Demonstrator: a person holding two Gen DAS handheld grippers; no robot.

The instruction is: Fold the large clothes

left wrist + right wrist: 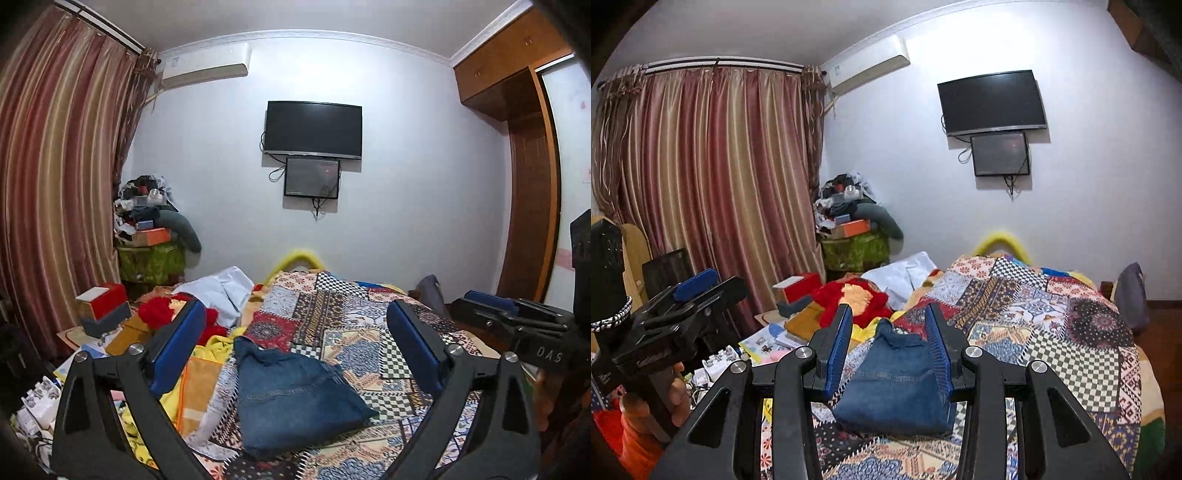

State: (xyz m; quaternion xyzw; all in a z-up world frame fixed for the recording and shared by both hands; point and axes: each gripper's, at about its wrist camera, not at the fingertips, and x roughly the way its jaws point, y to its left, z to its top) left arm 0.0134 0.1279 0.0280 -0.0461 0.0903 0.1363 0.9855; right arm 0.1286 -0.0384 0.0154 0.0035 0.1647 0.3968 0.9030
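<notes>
A folded blue denim garment point(291, 398) lies on the patchwork bedspread point(369, 332), near its left side. My left gripper point(295, 306) hovers above and short of it, blue pads wide apart, nothing between them. The right gripper point(889, 310) is also raised over the bed. Its fingers stand a moderate gap apart, and the denim garment point(897, 387) shows through that gap, lying flat on the bedspread point(1052, 332) with no pad pressing on it. Each gripper appears at the edge of the other's view: the right gripper point(517, 314), and the left gripper point(690, 291) held by a hand point(676, 391).
A red fuzzy garment point(849, 299), a white cloth point(901, 273) and yellow fabric point(218, 347) lie heaped at the bed's left. Boxes and papers point(103, 310) crowd the left side under a striped curtain point(55, 184). A wooden wardrobe point(532, 184) stands right, screens point(314, 127) on the far wall.
</notes>
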